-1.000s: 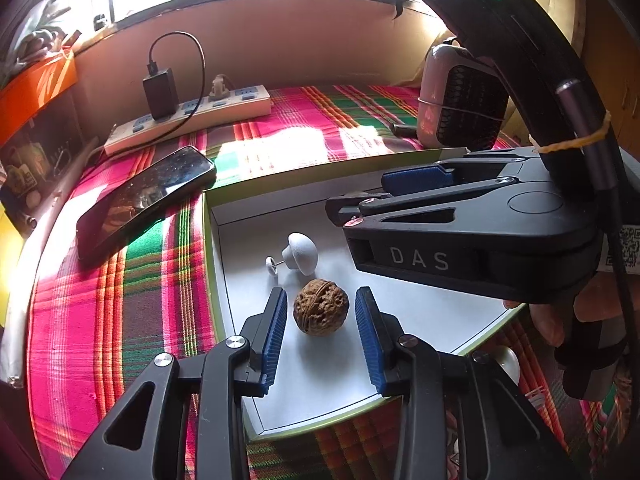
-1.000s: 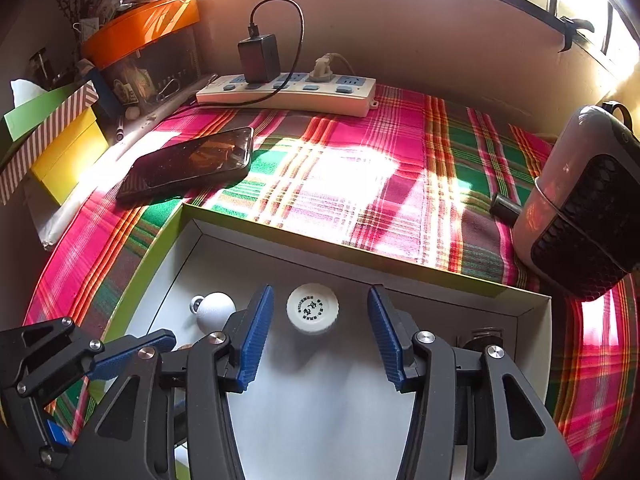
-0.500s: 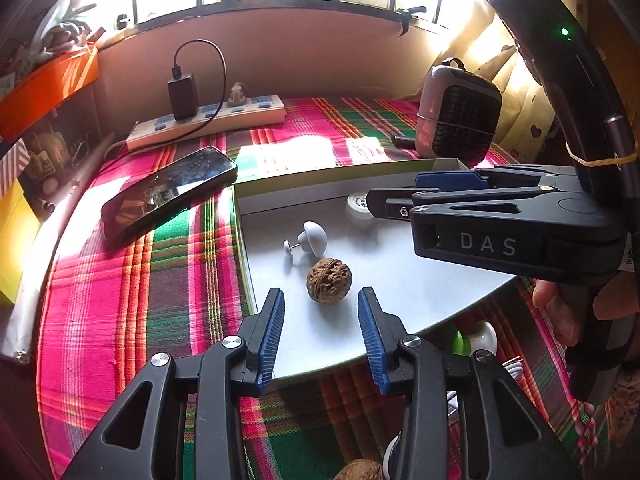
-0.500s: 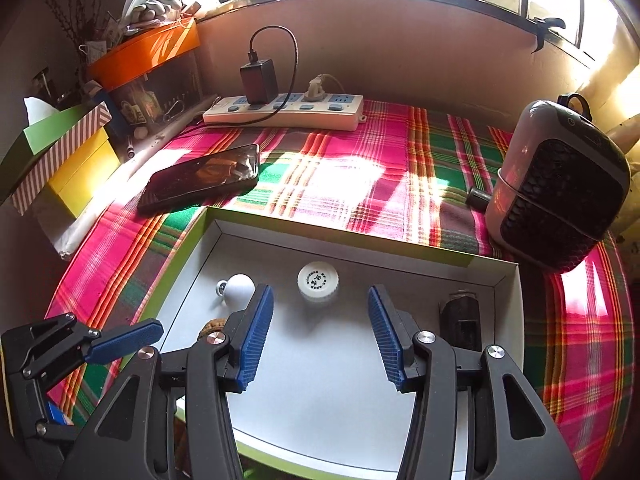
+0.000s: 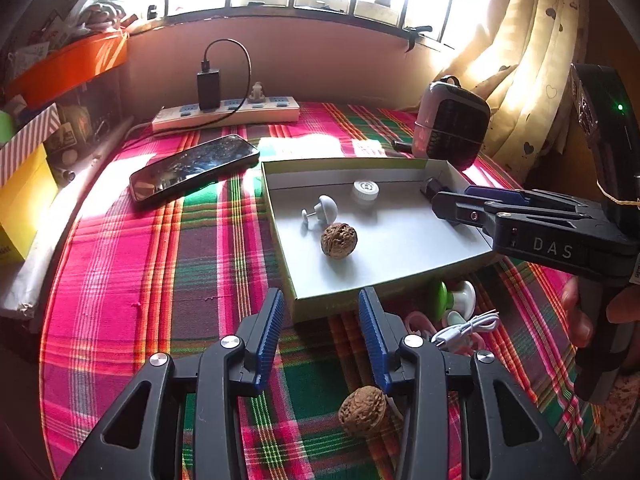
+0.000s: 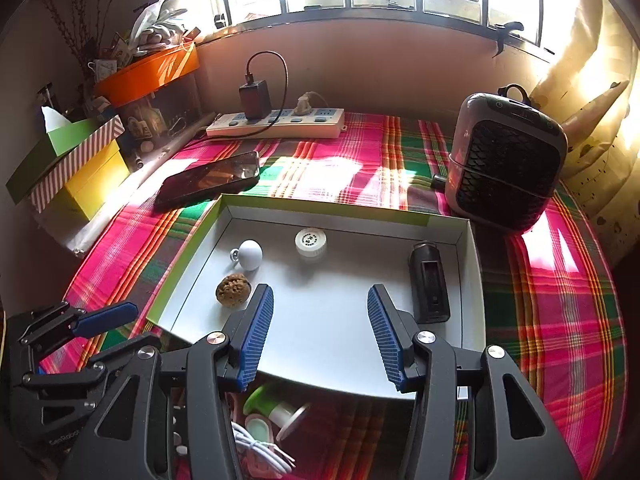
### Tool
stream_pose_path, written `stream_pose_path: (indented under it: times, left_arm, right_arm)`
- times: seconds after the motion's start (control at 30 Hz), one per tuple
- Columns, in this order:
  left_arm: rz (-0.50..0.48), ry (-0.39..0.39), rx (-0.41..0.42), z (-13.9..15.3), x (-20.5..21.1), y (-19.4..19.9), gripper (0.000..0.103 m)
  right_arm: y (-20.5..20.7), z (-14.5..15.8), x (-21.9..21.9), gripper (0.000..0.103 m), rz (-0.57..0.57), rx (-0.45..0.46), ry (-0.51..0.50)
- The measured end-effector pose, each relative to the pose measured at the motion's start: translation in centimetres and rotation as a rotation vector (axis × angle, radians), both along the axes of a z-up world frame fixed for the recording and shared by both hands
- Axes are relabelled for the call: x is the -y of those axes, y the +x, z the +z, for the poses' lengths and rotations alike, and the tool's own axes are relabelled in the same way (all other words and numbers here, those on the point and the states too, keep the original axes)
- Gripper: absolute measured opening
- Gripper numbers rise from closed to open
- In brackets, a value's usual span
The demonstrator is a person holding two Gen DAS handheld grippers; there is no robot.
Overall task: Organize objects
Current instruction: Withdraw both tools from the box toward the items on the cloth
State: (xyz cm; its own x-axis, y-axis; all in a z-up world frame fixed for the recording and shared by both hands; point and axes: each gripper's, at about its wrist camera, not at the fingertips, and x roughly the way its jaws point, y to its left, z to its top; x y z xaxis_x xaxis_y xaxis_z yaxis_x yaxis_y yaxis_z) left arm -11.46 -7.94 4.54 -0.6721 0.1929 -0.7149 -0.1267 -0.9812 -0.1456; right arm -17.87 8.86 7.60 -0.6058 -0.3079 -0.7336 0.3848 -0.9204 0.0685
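A white tray (image 5: 280, 216) with a green rim lies on the plaid cloth. In it rest a walnut (image 5: 339, 241), a white knob (image 5: 326, 208), a white cap (image 5: 365, 191) and a black block (image 6: 429, 286). My left gripper (image 5: 322, 336) hovers off the tray's near corner, its jaws opening with nothing between them. A second walnut (image 5: 363, 410) lies on the cloth under its right finger. My right gripper (image 6: 320, 336) stands open over the tray's (image 6: 320, 204) near edge, holding nothing; the walnut (image 6: 233, 290) sits to its left.
A phone (image 5: 192, 168) lies left of the tray, a power strip (image 5: 228, 114) runs along the back wall and a small heater (image 5: 450, 124) stands at the back right. A green-and-white item (image 5: 452, 296) and a white cable (image 5: 468, 326) lie before the tray. Boxes (image 6: 76, 168) line the left edge.
Both grippers drew back from the tray and rose slightly. The walnut stays in the tray, clear of the left jaws, which widened. A second walnut came into view.
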Motion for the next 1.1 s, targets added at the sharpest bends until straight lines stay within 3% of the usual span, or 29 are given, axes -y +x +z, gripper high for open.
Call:
stream_pose_path:
  times: [0.17,0.6,0.9,1.1]
  left_arm:
    - [0.009,0.05,0.011,-0.7,0.9,1.8,0.039]
    - [-0.056,0.076,0.046,-2.6,1.2,5.1,0.043]
    - [-0.088,0.077,0.062,-3.1,0.9,5.1,0.045]
    - [-0.079,0.06,0.076,-3.4,0.5,4.7,0.046]
  right_arm:
    - [2.3,0.2,-0.9,0.05,-0.019,-0.035,0.014]
    - [7.9,-0.8,-3.7,0.05,-0.08,-0.037,0.002]
    - [9.4,-3.3,-3.9,0.05,-0.048,0.012,-0.005]
    - [9.0,-2.8,-2.9,0.05,0.046,-0.03,-0.031]
